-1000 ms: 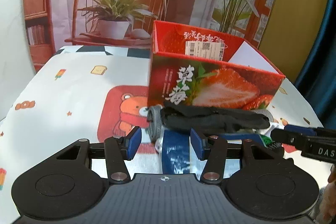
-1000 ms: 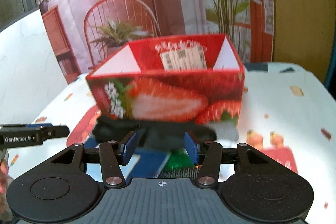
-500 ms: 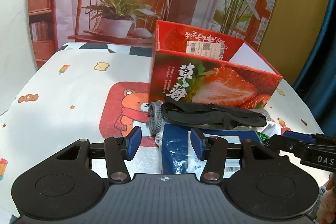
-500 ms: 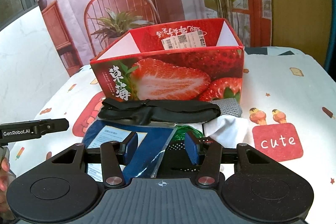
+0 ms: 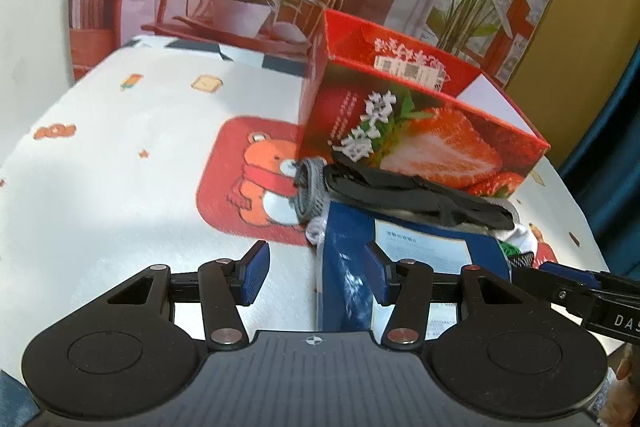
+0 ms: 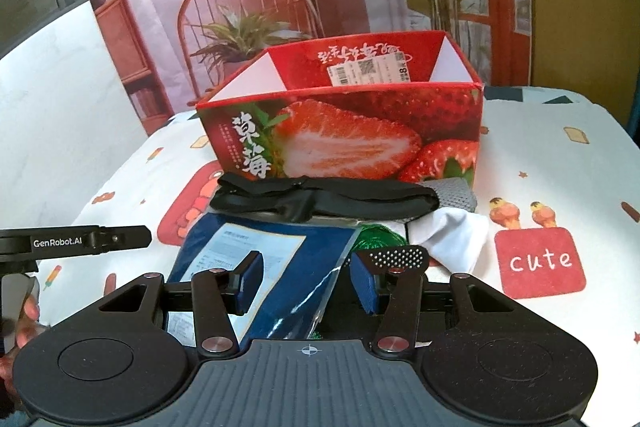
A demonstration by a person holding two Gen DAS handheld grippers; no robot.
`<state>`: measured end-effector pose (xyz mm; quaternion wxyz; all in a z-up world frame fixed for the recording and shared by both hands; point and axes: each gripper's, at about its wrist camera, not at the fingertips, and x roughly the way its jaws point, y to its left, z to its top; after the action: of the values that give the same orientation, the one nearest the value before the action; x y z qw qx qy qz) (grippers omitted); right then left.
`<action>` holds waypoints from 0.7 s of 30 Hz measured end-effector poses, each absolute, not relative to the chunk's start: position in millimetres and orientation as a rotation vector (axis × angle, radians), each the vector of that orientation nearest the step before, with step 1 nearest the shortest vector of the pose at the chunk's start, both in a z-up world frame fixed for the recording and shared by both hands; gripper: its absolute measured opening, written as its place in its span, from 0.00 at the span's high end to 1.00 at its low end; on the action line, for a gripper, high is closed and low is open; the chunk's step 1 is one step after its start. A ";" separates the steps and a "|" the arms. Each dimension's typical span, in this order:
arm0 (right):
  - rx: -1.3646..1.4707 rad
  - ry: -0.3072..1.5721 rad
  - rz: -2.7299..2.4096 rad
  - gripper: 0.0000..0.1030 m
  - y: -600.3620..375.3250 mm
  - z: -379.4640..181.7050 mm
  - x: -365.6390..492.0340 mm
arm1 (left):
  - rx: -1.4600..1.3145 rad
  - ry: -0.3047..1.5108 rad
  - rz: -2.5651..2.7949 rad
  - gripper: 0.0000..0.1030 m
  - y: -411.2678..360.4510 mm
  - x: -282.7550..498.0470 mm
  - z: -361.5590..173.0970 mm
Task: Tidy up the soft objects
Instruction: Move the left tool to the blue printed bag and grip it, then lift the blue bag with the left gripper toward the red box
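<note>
Left gripper [image 5: 316, 269]: mine, jaws spread wide with nothing between the blue pads, hovering low over the near-left corner of the pile.

Right gripper [image 6: 306, 279]: also wide apart and holding nothing; it sits right over the blue packet, whose clear plastic edge runs up between the two fingers (can't tell if it touches either pad).

Blue packet [image 6: 256, 251]: flat dark-blue plastic-wrapped packet with a white printed label, lying on the worktop nearest to me, at the bottom of the heap.

Black fabric [image 6: 324, 201]: long, soft black cloth piece, stretched crosswise along the far edge of the blue packet, just in front of the box.

Grey knit [image 5: 310, 187]: grey mesh-textured soft item, poking out at the left end of the black fabric in my left view; a grey bit shows at the other end too, by the box's right corner.

White cloth [image 6: 452, 231]: crumpled white soft piece on the right side of the pile, beside something shiny green [image 6: 378, 237] (too buried to say what it is).

Black dotted piece [image 6: 398, 259]: small black bit with white dots, right at my right gripper's right finger.

Strawberry box [image 6: 348, 143]: open red cardboard box printed with strawberries, standing upright behind the pile, a shipping label on its inside back wall.

Worktop [image 5: 132, 155]: white cartoon-print cloth, with a red bear patch left of the pile and a red "cute" patch to its right.
</note>
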<state>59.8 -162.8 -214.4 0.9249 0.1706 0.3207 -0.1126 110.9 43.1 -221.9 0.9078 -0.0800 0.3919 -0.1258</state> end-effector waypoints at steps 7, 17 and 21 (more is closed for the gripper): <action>0.342 0.702 -0.197 0.55 -156.3 -221.5 62.4 | -0.176 0.870 -0.309 0.48 35.8 112.2 -240.6; 0.379 0.793 -0.152 0.54 -151.5 -243.6 71.3 | -0.211 0.921 -0.397 0.48 28.6 113.4 -259.6; 0.387 0.798 -0.144 0.52 -151.0 -247.5 73.5 | -0.205 0.921 -0.415 0.48 25.2 111.9 -261.7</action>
<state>73.5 -151.0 -247.5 0.9008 0.1870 0.3857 -0.0696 111.9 25.2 -261.7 0.8702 -0.0979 0.4402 -0.1985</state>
